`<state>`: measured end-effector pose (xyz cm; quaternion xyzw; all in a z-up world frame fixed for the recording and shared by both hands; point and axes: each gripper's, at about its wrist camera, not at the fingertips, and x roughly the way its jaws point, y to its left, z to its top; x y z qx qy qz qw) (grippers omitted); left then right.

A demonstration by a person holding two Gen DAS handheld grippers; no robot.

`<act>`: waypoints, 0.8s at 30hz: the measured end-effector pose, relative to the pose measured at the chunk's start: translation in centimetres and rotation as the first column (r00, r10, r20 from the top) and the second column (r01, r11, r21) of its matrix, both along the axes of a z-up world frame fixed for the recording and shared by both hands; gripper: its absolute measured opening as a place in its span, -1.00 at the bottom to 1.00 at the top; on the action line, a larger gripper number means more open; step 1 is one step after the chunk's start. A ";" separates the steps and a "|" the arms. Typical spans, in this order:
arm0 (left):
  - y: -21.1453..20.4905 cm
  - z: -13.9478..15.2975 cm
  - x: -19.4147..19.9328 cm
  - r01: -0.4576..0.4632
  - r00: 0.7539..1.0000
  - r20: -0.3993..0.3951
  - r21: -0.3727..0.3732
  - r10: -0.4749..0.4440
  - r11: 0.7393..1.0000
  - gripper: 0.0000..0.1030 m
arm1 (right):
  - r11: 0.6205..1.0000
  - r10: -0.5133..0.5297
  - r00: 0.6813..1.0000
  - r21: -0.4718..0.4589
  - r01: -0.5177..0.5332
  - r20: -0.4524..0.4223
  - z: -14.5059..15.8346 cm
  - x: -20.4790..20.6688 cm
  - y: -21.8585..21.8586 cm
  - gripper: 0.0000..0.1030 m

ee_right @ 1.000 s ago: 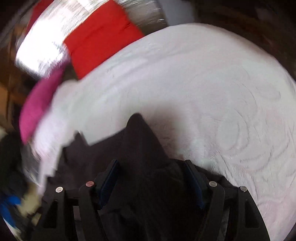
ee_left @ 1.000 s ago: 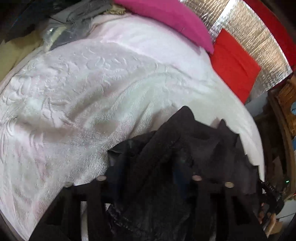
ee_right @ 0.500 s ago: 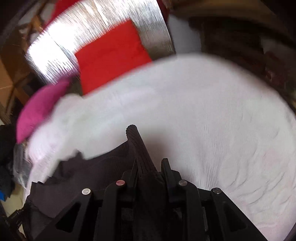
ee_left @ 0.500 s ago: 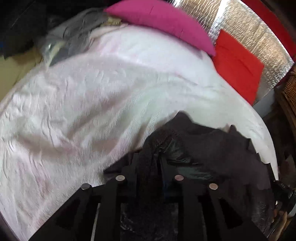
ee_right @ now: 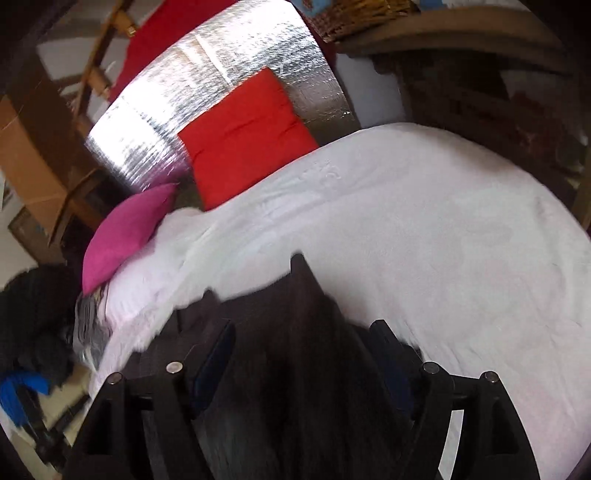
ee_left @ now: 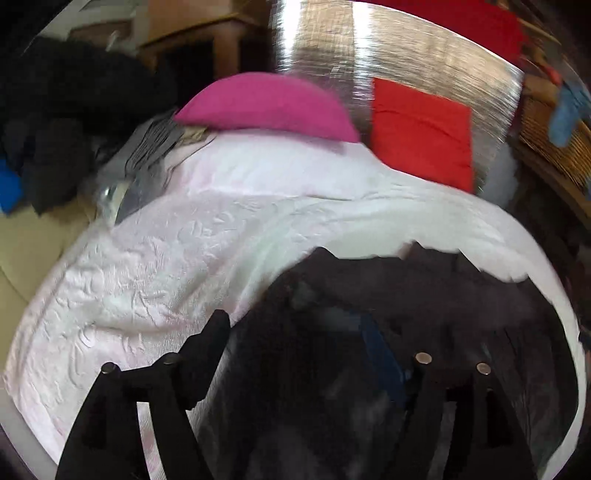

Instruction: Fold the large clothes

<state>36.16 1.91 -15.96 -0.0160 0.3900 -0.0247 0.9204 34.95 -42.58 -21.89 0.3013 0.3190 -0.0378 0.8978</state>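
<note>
A large black garment (ee_left: 424,295) lies bunched on the white bedspread (ee_left: 166,266) at the near edge of the bed. My left gripper (ee_left: 295,332) is open, its jaws wide apart, with the garment's cloth lying between and under them. In the right wrist view the same garment (ee_right: 295,314) rises in a fold between the fingers of my right gripper (ee_right: 303,332), which is open too. The right finger of the left gripper is mostly hidden against the dark cloth.
A pink pillow (ee_left: 266,107) and a red cushion (ee_left: 421,136) lean on a silver foil panel (ee_right: 207,81) at the bed's head. Grey and dark clothes (ee_left: 147,147) are piled at the far left. Wooden furniture (ee_right: 461,33) stands to the right.
Both grippers were shut on the black garment half a second ago and have now opened wide, letting the cloth go. Both cameras have tilted up toward the head of the bed.
</note>
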 end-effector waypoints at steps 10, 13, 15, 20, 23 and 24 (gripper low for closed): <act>-2.2 -5.3 -4.3 0.104 0.979 -0.185 0.087 -0.087 0.991 0.51 | 0.987 0.151 0.985 -0.046 -0.155 -0.079 -2.1 -6.8 3.4 0.32; -3.1 -5.8 -4.7 0.126 0.981 -0.168 0.160 -0.099 0.979 0.56 | 0.982 0.184 0.967 0.001 -0.187 -0.178 -5.0 -5.9 3.4 0.33; -2.9 -5.2 -4.8 0.127 0.980 -0.174 0.149 -0.101 0.981 0.56 | 0.982 0.187 0.968 -0.003 -0.190 -0.165 -4.8 -5.8 3.2 0.33; -2.0 -1.7 -6.6 0.109 0.994 -0.046 0.139 -0.103 0.984 0.56 | 0.986 0.152 0.987 0.082 -0.148 -0.048 -2.8 -7.3 1.2 0.34; -1.4 -0.6 -7.3 0.101 0.994 0.011 0.178 -0.105 0.979 0.56 | 0.987 0.114 0.993 0.118 -0.114 -0.001 -2.4 -7.9 -0.8 0.38; -1.1 -0.6 -7.3 0.100 0.994 0.014 0.180 -0.105 0.978 0.56 | 0.985 0.106 0.994 0.139 -0.105 -0.004 -2.7 -7.9 -1.4 0.40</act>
